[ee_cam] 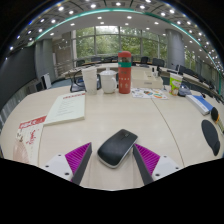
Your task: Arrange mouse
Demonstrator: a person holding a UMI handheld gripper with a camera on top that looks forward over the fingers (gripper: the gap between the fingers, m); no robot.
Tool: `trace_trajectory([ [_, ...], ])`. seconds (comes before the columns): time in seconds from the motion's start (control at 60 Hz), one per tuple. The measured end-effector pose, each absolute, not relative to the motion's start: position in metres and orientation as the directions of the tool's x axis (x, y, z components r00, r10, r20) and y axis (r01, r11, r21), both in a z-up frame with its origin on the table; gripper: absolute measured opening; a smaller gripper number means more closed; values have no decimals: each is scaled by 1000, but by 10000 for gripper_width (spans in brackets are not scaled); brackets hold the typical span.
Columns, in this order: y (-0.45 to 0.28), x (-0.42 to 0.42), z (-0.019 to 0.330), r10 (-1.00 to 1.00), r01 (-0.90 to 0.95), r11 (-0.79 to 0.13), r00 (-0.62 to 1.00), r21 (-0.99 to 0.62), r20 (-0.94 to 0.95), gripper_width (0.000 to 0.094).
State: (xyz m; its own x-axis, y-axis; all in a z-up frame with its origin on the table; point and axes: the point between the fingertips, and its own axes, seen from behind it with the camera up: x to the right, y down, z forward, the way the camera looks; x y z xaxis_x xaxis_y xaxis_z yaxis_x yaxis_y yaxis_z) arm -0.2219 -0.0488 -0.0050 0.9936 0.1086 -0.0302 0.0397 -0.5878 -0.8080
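Note:
A dark grey mouse (117, 146) with a silver rim lies on the beige table (110, 112), angled a little to the right. It stands between my two fingers, with a gap at each side. My gripper (113, 160) is open, its magenta pads (78, 156) flanking the rear half of the mouse. The mouse rests on the table.
Beyond the mouse stand a red canister (125, 72) and a white cup (108, 81). A green-edged booklet (67, 107) and a red-marked paper (29, 128) lie to the left. A black mouse pad (211, 136) and boxes (197, 100) lie to the right.

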Motion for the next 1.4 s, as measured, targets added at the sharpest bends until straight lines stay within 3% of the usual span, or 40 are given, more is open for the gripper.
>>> trace_trajectory([
  [0.233, -21, -234, -8, 98, 32, -603, 995, -797, -34, 816],
  [0.283, -18, -233, -9, 94, 41, -607, 995, -794, -20, 727],
  [0.367, -15, -222, -13, 69, 57, -615, 997, -787, 18, 483],
  [0.667, -17, -223, -8, 119, 81, -637, 993, -767, 6, 321],
  [0.767, -20, -217, 30, 129, 82, -597, 992, -798, 6, 320],
  [0.917, -28, -182, 136, 104, 26, -493, 994, -870, -29, 320],
  [1.033, -35, -112, 216, 46, -17, -408, 998, -913, -40, 320],
  [1.15, -38, -12, 254, -44, -33, -366, 999, -930, -18, 320],
  [1.25, -40, 73, 243, -89, 2, -374, 995, -928, 38, 318],
  [1.4, -31, 174, 165, -69, 29, -465, 995, -885, 69, 317],
])
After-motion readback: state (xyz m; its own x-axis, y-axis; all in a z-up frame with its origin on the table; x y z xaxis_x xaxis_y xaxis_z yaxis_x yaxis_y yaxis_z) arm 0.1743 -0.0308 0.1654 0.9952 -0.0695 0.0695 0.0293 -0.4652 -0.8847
